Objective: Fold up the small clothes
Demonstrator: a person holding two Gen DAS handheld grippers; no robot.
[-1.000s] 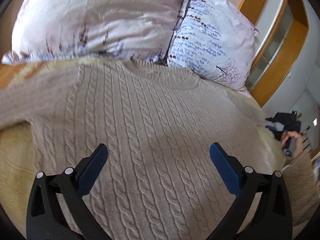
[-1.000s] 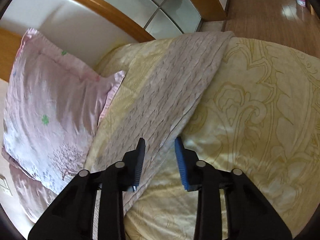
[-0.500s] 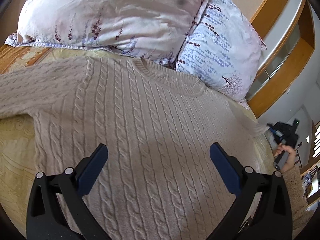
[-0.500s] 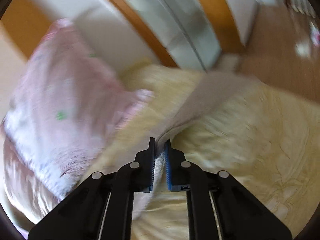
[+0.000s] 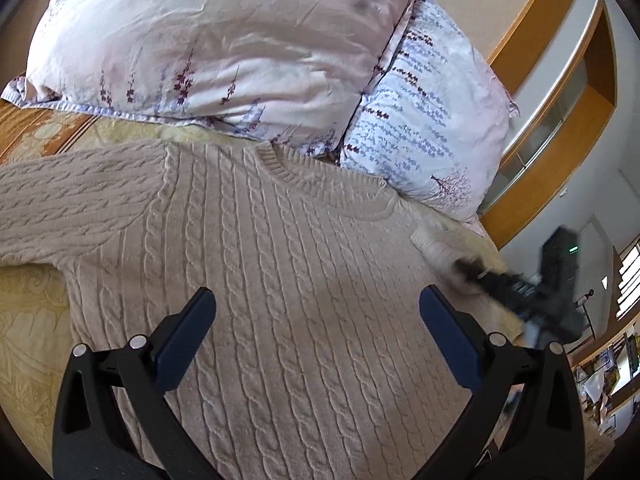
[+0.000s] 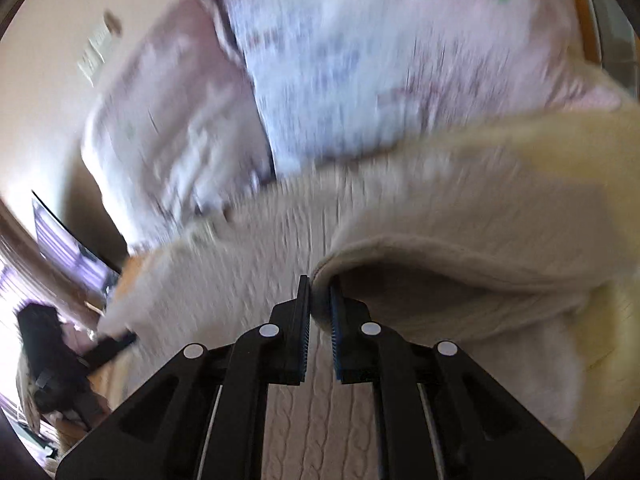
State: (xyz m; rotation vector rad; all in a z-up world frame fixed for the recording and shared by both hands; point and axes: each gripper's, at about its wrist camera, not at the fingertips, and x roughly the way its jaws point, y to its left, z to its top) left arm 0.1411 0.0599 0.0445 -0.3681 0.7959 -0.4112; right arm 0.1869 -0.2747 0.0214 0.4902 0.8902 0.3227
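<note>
A beige cable-knit sweater (image 5: 288, 272) lies face up on a yellow patterned bedspread (image 5: 28, 320), neckline toward the pillows. My left gripper (image 5: 316, 328) is open and empty, hovering over the sweater's chest. My right gripper (image 6: 320, 304) is shut on the sweater's right sleeve (image 6: 460, 256) and carries it, folded over, above the body of the sweater (image 6: 248, 264). The right wrist view is blurred by motion. In the left wrist view the right gripper (image 5: 516, 284) shows as a dark blur at the sweater's right edge.
Two floral pillows (image 5: 224, 40) (image 5: 432, 120) lean at the head of the bed, just beyond the neckline. A wooden headboard with glass panels (image 5: 560, 92) curves at the right. The other sleeve (image 5: 60, 200) stretches out to the left.
My right gripper closed on the right sleeve, lifted it and swung it over toward the sweater's body. My left gripper stayed open and drifted slightly back from the pillows.
</note>
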